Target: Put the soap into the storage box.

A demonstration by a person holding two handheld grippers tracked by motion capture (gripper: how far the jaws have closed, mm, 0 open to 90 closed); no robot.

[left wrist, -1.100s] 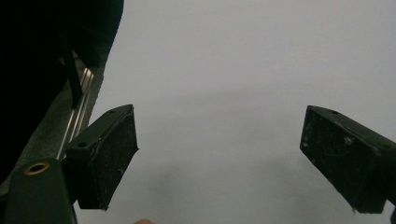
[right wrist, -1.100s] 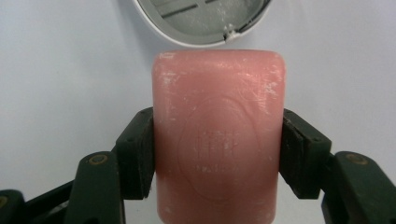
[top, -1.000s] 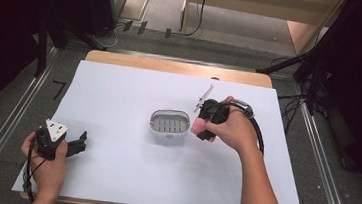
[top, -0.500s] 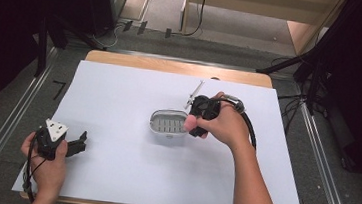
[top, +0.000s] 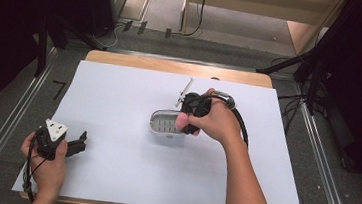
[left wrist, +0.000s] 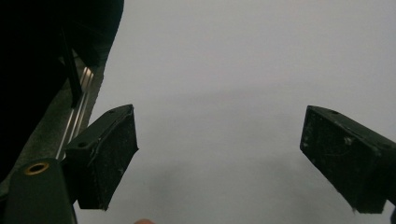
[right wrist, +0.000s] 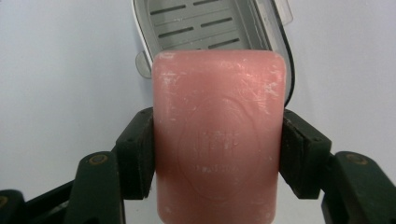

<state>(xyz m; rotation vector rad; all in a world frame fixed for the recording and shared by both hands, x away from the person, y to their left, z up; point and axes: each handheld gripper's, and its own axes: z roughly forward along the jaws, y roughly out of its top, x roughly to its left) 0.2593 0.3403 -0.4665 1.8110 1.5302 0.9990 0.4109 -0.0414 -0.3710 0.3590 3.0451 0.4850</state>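
From the high view, a white sheet (top: 127, 172) covers the table. The right gripper (top: 187, 125) holds a pink soap bar (top: 183, 123) over the right end of a soap dish (top: 165, 123) near the middle of the sheet. A thin metal rod (top: 185, 91) lies just beyond the dish. The left gripper (top: 78, 143) rests at the near left corner in the left hand (top: 48, 168).

In the left gripper view, its jaws stand wide apart over bare sheet, holding nothing.

In the right gripper view, both jaws press the sides of the soap bar (right wrist: 218, 135), with the slotted dish (right wrist: 205, 23) just beyond it.
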